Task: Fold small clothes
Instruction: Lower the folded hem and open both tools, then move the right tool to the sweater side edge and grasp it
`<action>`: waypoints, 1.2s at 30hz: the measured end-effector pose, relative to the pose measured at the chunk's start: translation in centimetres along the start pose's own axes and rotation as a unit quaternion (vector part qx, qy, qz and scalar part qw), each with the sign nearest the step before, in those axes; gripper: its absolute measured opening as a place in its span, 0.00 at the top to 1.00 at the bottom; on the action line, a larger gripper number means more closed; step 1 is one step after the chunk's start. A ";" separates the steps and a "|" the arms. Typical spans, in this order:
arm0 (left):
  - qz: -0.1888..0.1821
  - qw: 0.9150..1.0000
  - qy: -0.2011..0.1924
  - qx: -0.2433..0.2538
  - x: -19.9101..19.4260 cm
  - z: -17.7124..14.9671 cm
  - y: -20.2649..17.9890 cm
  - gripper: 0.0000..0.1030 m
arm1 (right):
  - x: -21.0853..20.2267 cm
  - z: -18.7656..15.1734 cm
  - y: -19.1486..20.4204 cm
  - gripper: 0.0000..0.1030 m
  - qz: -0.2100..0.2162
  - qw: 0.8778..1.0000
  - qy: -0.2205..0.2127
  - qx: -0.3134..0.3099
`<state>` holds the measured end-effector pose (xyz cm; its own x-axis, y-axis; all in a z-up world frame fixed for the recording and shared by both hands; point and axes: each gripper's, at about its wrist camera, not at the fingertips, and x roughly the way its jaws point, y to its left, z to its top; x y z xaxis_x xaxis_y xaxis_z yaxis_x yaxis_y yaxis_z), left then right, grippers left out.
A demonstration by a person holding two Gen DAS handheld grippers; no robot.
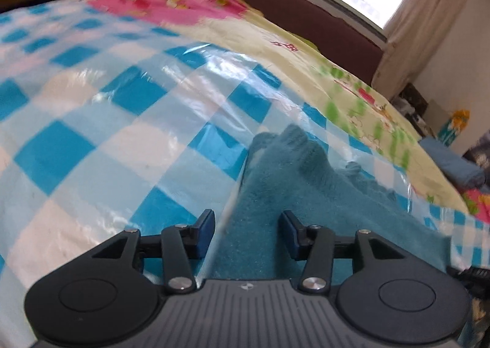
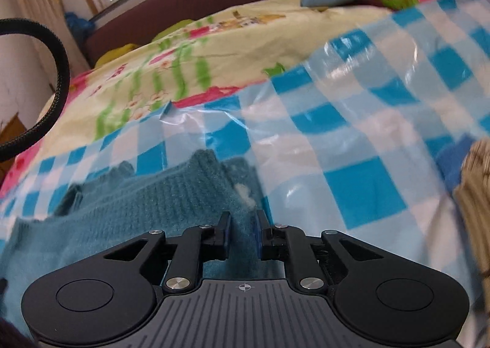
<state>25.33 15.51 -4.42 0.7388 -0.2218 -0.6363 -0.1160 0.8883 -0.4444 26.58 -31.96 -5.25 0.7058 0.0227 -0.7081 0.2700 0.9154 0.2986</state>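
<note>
teal knit glove [image 1: 275, 195] lies on blue/white checked plastic sheet [image 1: 92, 133] over floral bedspread [image 1: 306, 51]. left gripper [image 1: 248, 233] jaws apart w/ glove edge between. right gripper [image 2: 243, 236] jaws clamped on glove [image 2: 153, 204] edge.

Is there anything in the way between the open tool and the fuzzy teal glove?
Nothing visible. The left tool is open right over the teal glove, with only the glove's own fabric between its fingers. The right tool is already shut on the glove. Around it lies just the blue checkered plastic sheet.
</note>
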 end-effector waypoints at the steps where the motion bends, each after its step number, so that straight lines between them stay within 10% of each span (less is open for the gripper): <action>1: 0.002 1.000 -0.001 0.002 -0.1 0.0 0.0 0.49 | 0.0 -0.1 0.2 0.87 -0.003 1.000 0.000 -0.001; 17: -0.001 0.996 -0.065 0.055 -5.6 -0.2 -2.4 0.49 | -6.1 -1.0 4.7 0.68 0.017 0.991 -0.090 -0.100; 23: 0.004 0.995 -0.022 0.097 -3.3 -2.7 -3.7 0.49 | -2.3 -3.1 4.1 0.68 0.019 0.995 -0.012 -0.095; 31: -0.005 0.988 -0.046 0.145 -5.2 -3.1 -6.3 0.49 | -5.8 -2.7 2.3 0.66 0.050 0.996 -0.030 -0.063; 36: -0.053 0.981 -0.042 0.180 -5.2 -4.4 -9.7 0.49 | -7.3 -4.1 -1.2 0.47 0.072 0.997 -0.007 -0.005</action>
<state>19.74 6.27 0.41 0.7885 -0.2997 -0.5370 0.1955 0.9501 -0.2432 18.38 -31.61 -3.05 0.7457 0.1480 -0.6496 0.1595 0.9070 0.3898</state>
